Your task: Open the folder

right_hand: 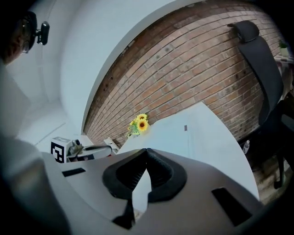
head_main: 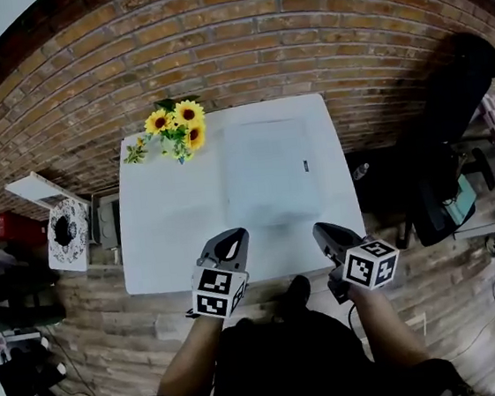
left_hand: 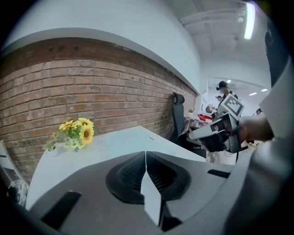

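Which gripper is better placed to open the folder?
Right, narrowly: the right gripper sits by the folder's edge with the dark tab. Both jaws shut, neither touching.

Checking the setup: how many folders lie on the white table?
1: a pale flat plastic folder on the white rectangular table, right of the yellow sunflower bunch. None seems hidden.

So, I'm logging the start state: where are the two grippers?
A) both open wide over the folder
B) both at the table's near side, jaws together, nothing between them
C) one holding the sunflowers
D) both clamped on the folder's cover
B: the head view shows the left gripper and right gripper at the near side of the table, by the closed folder's near edge. Each gripper view shows jaws together with nothing between them.
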Demonstrator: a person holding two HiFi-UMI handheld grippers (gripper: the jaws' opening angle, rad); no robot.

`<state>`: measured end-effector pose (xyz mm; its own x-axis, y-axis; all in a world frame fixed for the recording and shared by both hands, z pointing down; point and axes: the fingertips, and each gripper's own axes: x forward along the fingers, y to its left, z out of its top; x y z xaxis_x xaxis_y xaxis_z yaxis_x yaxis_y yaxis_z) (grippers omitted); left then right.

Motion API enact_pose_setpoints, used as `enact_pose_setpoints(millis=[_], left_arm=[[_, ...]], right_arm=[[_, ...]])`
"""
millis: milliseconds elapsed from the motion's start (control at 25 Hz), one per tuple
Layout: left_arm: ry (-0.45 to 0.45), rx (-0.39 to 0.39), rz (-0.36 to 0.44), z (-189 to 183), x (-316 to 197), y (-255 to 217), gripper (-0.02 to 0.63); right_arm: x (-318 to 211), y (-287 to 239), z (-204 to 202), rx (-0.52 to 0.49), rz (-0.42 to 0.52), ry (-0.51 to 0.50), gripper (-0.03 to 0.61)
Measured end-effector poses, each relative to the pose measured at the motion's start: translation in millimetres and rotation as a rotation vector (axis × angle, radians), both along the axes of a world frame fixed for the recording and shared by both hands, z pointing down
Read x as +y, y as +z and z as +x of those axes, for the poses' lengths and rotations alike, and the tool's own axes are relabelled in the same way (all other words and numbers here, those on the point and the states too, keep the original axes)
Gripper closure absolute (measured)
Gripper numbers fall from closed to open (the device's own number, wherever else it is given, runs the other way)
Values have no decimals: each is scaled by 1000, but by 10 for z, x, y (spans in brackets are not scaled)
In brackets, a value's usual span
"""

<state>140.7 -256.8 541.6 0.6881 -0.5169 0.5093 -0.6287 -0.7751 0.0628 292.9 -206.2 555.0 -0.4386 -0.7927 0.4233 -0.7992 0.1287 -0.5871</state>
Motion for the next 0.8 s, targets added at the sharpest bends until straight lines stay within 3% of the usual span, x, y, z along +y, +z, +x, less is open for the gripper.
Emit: enact_pose_setpoints(millis=[120,240,400,520,640,800], left_arm=[[-19,-38,-36,107,-45,132,592],[29,-105,-37,242,-51,279,589],[138,-197,-60,387,-18,554,489],[184,-269,-78,397,-11,702,466],[220,-347,-35,431,-43,779,457],[297,-457,43,524,-98,874,353]], right_arm=[[-129,52,112,5,-13,-64,563],[-224,139,199,35,-30,-107,563],[-320,259,228,22,-49,-103,563],[-337,419,221,15,-88,-72,563],[-278,544,190,25,-117,-78,563],[-259,714,221,40,-159,-61,563]])
